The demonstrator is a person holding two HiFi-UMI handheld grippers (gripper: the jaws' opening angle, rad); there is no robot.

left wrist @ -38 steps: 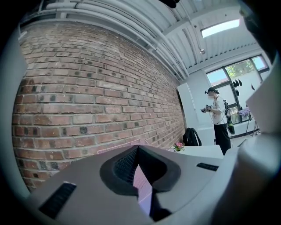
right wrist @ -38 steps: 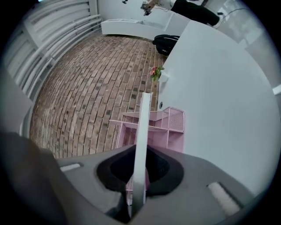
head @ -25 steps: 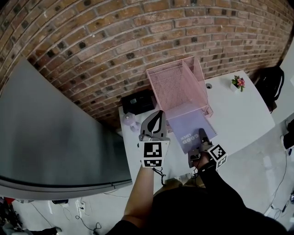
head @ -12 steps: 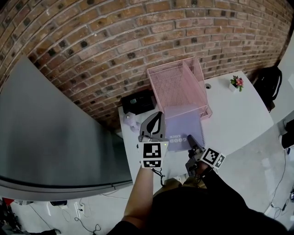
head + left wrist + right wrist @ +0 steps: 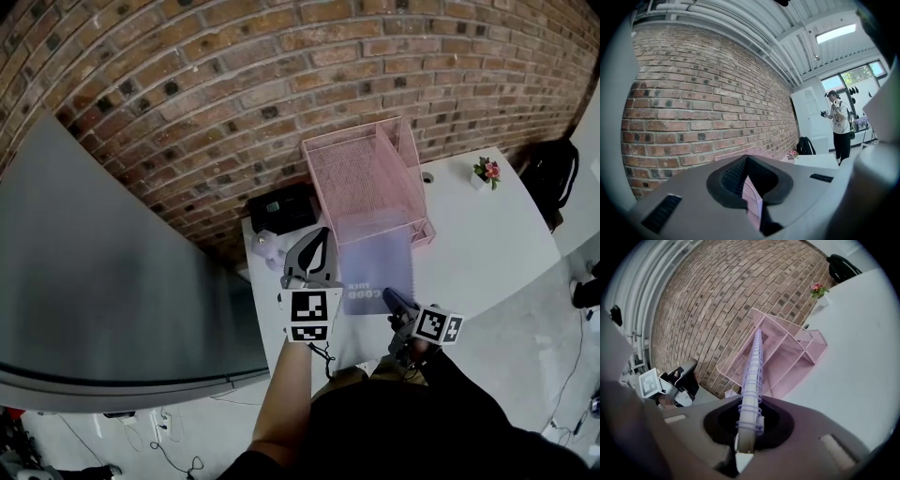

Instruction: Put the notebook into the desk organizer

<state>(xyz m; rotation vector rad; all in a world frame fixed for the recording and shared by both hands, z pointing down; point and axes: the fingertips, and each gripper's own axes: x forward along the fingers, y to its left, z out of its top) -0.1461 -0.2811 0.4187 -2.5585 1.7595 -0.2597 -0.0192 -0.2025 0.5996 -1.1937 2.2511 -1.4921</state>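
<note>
Right gripper [image 5: 746, 437] is clamped on the notebook [image 5: 752, 376]. Its jaws have just been closing, with the notebook between them. In the right gripper view the spiral-bound edge sits between the dark pads [image 5: 713, 423], and the white coil and page edges fill the gap. From there the notebook runs up the middle of the frame toward the pink mesh desk organizer [image 5: 787, 345].

In the head view the lavender cover is at centre frame over the white desk [image 5: 469, 244]. Its near corner is in the right gripper at lower centre-right. Its far edge is at the organizer's open front, just below the pink tiers. I cannot tell whether that edge is already inside the bottom tier. The organizer stands upright against the brick wall [image 5: 234, 84].

Left gripper [image 5: 317, 246] is left of the notebook in the head view, just beside its left edge. Whether they touch is not clear. In the left gripper view its jaws meet at the tips with nothing between them, and pink mesh shows through the slit below the tips.

A small flower pot [image 5: 486, 171] sits at the right of the desk, well apart from the notebook.
</note>
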